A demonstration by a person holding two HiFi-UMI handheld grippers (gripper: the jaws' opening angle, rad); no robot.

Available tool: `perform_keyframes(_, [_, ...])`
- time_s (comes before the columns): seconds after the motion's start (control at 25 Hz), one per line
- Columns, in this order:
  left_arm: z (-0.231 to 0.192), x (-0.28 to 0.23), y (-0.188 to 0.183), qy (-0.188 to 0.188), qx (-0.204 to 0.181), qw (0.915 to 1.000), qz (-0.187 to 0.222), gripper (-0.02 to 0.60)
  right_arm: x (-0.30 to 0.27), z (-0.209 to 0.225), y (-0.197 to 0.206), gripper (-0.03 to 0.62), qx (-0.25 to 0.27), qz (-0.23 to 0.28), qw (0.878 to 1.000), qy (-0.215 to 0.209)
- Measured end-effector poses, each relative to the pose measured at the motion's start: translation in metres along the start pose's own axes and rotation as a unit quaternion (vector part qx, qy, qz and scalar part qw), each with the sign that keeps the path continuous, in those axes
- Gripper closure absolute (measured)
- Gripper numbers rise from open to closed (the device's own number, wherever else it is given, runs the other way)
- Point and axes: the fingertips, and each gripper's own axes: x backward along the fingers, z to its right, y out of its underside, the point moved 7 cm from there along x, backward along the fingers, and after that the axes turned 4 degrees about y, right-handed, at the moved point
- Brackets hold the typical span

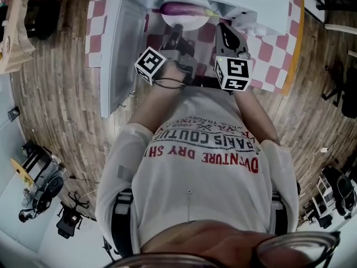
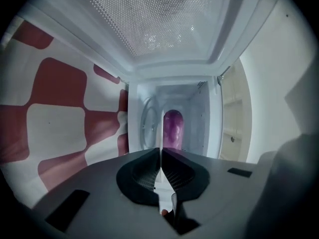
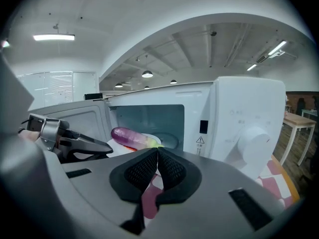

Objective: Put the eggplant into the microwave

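— Where's the eggplant?
— Lying inside the microwave. Left tongs and right tongs are pressed together, holding nothing.
— Handling?
— Likely light, firm, slick-skinned; grip mid-body.

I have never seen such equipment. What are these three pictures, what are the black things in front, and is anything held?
No robot here: a person holds a two-jaw gripper in each hand. The head view looks down from the person's head; it shows the left gripper and right gripper before an open microwave on a checked cloth. The other two views come from cameras on the grippers, so the black shapes in front are their own jaws. Both pairs are shut and empty. The eggplant lies on a white plate inside the microwave.
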Motion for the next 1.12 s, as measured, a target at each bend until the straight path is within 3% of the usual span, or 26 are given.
perform_keyframes(0.48, [-0.03, -0.052, -0.023, -0.026, -0.01, 0.9995, 0.017, 0.548, -0.04, 0.0, 0.014, 0.568, 0.002, -0.029, 0.999, -0.022])
perform_keyframes(1.12, [-0.037, -0.087, -0.026, -0.042, -0.019, 0.9989, -0.001, 0.548, -0.058, 0.005, 0.021, 0.568, -0.01, -0.036, 0.999, -0.028])
